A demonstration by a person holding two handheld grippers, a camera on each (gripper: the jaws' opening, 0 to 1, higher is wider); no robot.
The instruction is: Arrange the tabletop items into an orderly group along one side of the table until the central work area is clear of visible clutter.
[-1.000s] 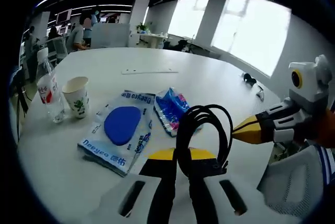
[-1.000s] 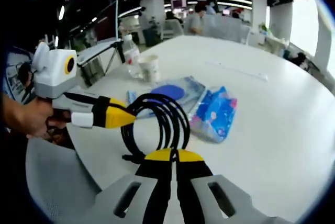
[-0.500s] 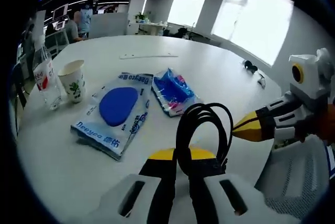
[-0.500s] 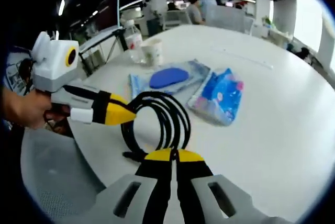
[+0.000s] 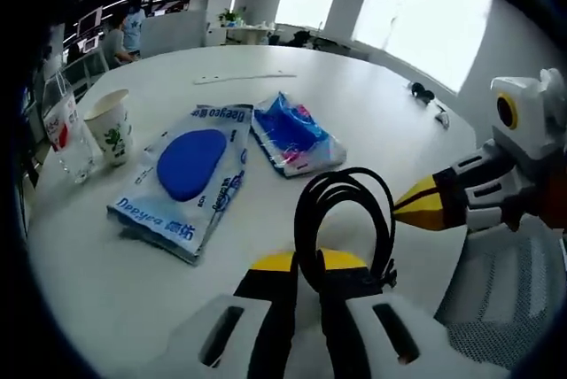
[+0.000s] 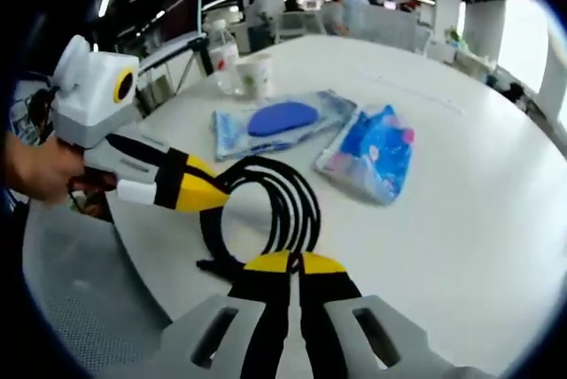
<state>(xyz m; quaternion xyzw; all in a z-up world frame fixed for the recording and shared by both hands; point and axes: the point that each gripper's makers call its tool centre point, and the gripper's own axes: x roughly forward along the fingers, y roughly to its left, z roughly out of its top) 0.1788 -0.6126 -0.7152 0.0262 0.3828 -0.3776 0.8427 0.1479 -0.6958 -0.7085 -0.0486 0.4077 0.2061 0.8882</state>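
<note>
A black coiled cable loops up from my left gripper, which is shut on it at the near table edge. My right gripper comes in from the right, its yellow tip closed on the loop's right side. In the right gripper view the cable runs down into my right gripper, and my left gripper pinches the loop from the left. Beyond lie a wipes pack with a blue lid and a blue tissue pack, side by side.
A paper cup and a water bottle stand at the edge of the white table. A thin white strip lies farther off. A grey mesh chair sits below the near edge.
Both cameras have shifted a little, so the packs, cup and bottle sit differently in view. Both grippers keep their hold on the cable; nothing on the table has moved.
</note>
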